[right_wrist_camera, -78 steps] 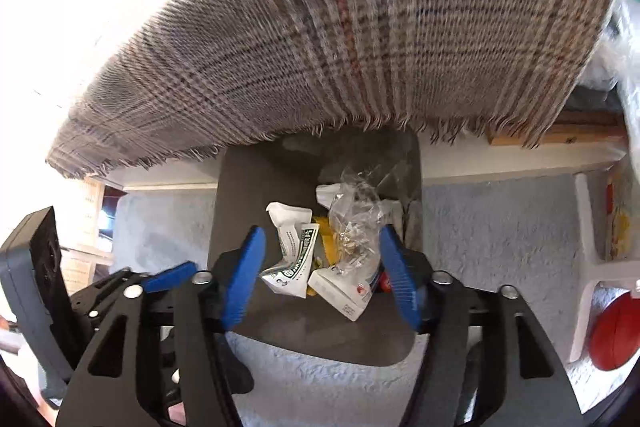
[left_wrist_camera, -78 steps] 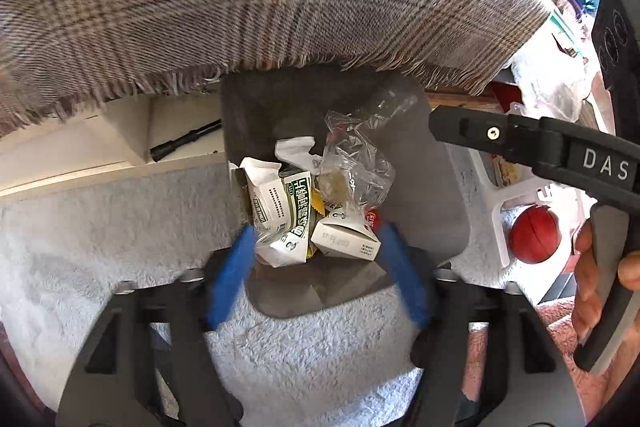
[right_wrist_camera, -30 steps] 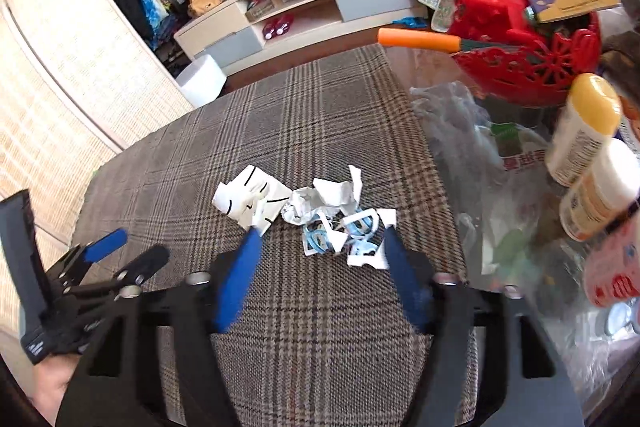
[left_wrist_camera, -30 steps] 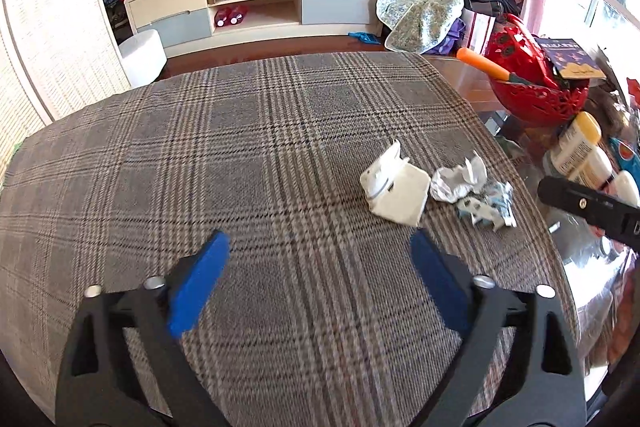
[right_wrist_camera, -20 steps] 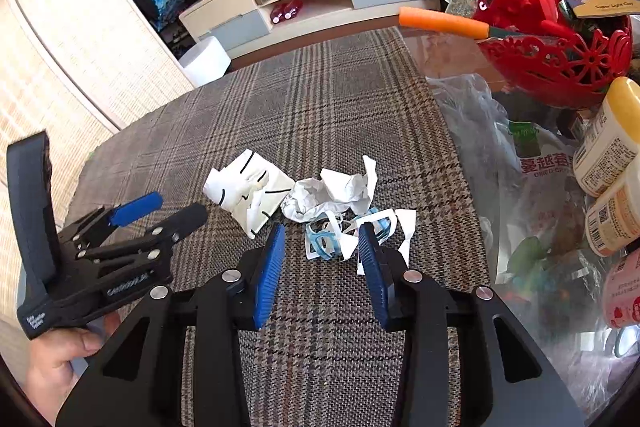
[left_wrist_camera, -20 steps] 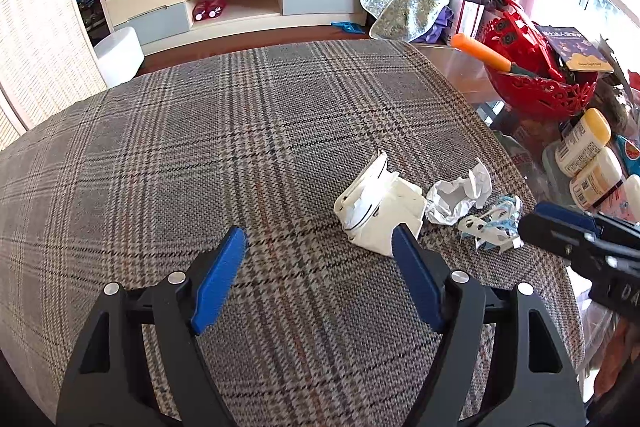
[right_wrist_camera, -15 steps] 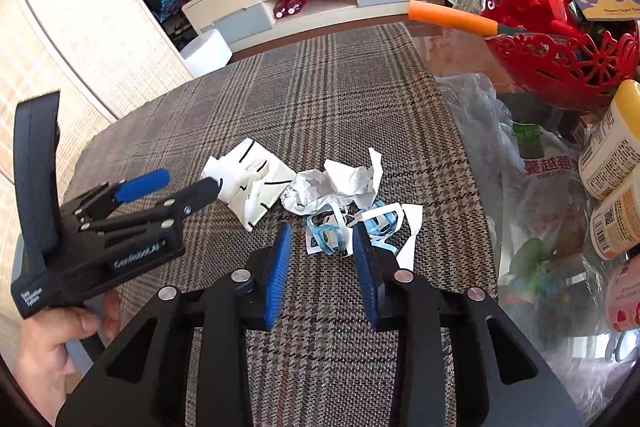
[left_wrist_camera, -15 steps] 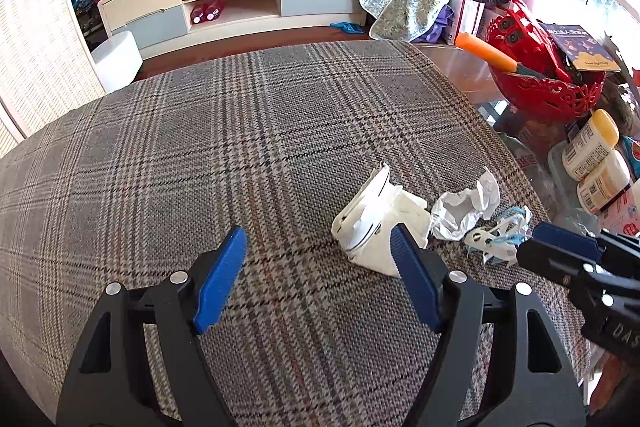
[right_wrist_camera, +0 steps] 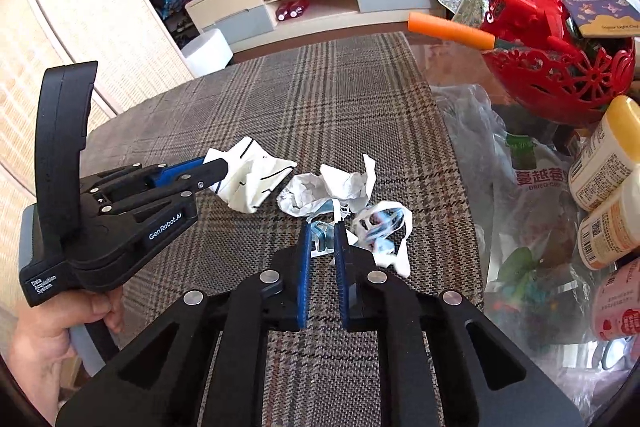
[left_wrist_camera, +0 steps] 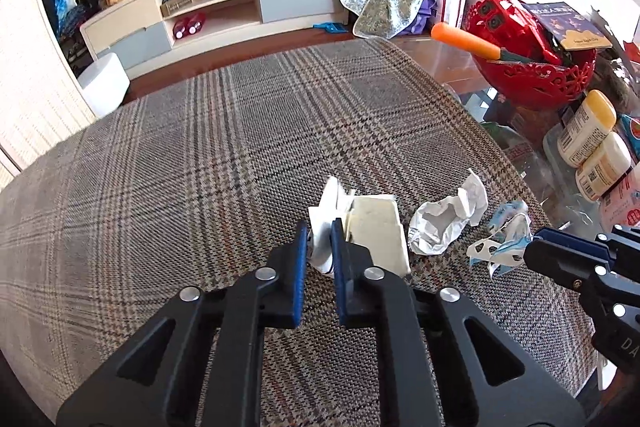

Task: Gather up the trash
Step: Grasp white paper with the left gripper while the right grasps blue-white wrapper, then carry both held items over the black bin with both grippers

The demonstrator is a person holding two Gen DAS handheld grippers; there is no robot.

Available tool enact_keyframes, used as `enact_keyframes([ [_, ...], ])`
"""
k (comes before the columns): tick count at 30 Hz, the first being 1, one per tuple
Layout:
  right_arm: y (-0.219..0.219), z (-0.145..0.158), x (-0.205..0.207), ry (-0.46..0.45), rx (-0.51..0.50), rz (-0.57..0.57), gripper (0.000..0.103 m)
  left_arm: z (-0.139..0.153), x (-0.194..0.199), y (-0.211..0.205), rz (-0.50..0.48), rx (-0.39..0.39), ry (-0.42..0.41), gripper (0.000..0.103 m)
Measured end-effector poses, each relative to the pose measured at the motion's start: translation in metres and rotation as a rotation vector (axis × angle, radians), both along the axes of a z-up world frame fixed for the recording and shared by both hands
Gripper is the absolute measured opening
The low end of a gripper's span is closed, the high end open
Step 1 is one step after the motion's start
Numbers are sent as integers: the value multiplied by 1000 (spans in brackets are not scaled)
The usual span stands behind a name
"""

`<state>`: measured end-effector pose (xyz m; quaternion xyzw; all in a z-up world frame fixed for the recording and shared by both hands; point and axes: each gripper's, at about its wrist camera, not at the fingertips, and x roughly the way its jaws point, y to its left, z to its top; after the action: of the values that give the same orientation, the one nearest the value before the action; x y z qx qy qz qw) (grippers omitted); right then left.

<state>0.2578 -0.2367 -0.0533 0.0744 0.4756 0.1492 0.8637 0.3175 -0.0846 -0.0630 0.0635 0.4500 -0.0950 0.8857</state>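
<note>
As seen from the left wrist: left gripper [left_wrist_camera: 319, 245] jaws pinched on white carton scrap [left_wrist_camera: 362, 223] lying on plaid desk [left_wrist_camera: 200, 147].
Right wrist: right gripper [right_wrist_camera: 321, 235] jaws clamped on blue-white wrapper [right_wrist_camera: 374, 225], beside crumpled paper [right_wrist_camera: 328, 189].

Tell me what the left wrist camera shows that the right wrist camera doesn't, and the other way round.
Only the left wrist view shows the left gripper head-on, closed on the flattened white carton. Only the right wrist view shows the right gripper closed on the blue and white wrapper, and the hand holding the left tool. Both show the plaid tablecloth, the crumpled white paper lying between the two pieces, the red basket and the TV cabinet.
</note>
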Motion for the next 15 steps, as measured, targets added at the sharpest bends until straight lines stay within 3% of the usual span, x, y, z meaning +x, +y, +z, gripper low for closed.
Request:
enact_keyframes([
  [8,7,36,-26,-40,21,29,12,35,-40,6,21,58,-34,5],
  [15,13,71,-81,-63,-2,53,12,72,-102,19,48,46,-36,5],
])
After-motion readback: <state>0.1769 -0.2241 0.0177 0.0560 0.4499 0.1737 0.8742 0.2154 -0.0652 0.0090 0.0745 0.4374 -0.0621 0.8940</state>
